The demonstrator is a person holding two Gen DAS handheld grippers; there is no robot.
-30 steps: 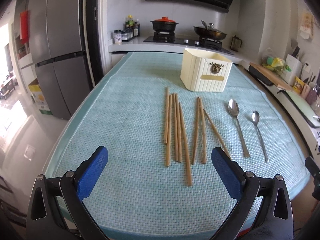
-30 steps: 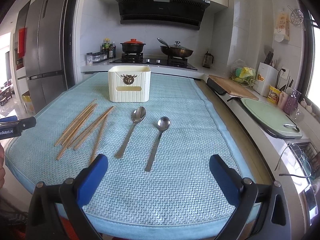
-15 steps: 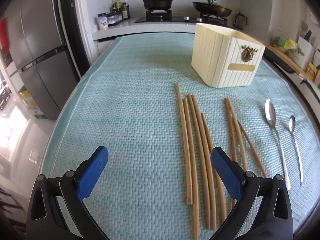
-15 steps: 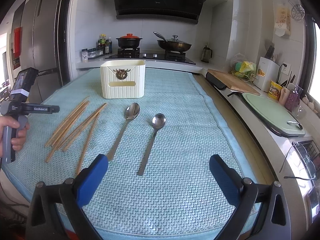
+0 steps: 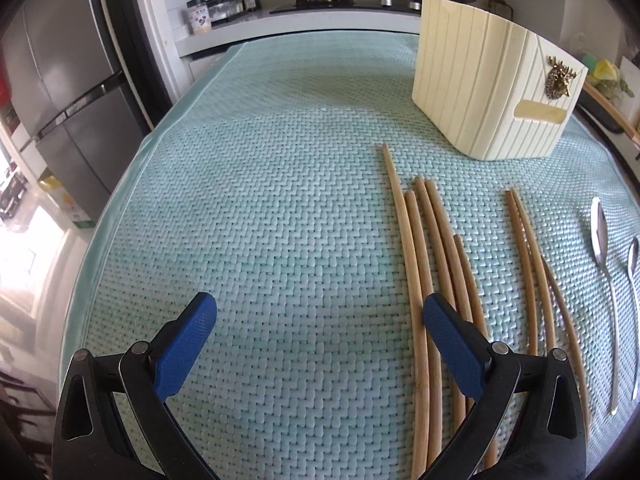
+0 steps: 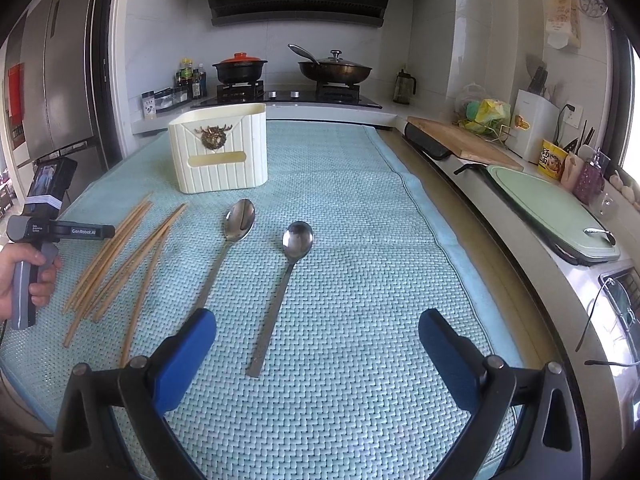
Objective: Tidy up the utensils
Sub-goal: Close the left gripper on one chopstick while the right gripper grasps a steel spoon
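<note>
Left wrist view: the left gripper [image 5: 320, 320] hangs spread and empty over the woven teal mat [image 5: 260, 220], its right blue pad overlapping the bamboo chopsticks [image 5: 416, 280]. The cream ribbed holder [image 5: 480, 92] stands toward the mat's far edge. The right gripper [image 6: 318, 334], also spread and empty, frames the smaller steel spoon [image 6: 286, 280]; the larger steel spoon [image 6: 230, 240] lies just beside it.

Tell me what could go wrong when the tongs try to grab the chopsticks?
1. The chopsticks lie packed side by side, some crossing. The open left tongs might catch several at once, or only one, and knock the others askew.
2. They are thin and lie flat on the woven mat, so the pads could slip off.
3. Rolling sticks may bump the spoons close by.
The box stands upright, so long sticks could tip out if dropped in crooked.
</note>
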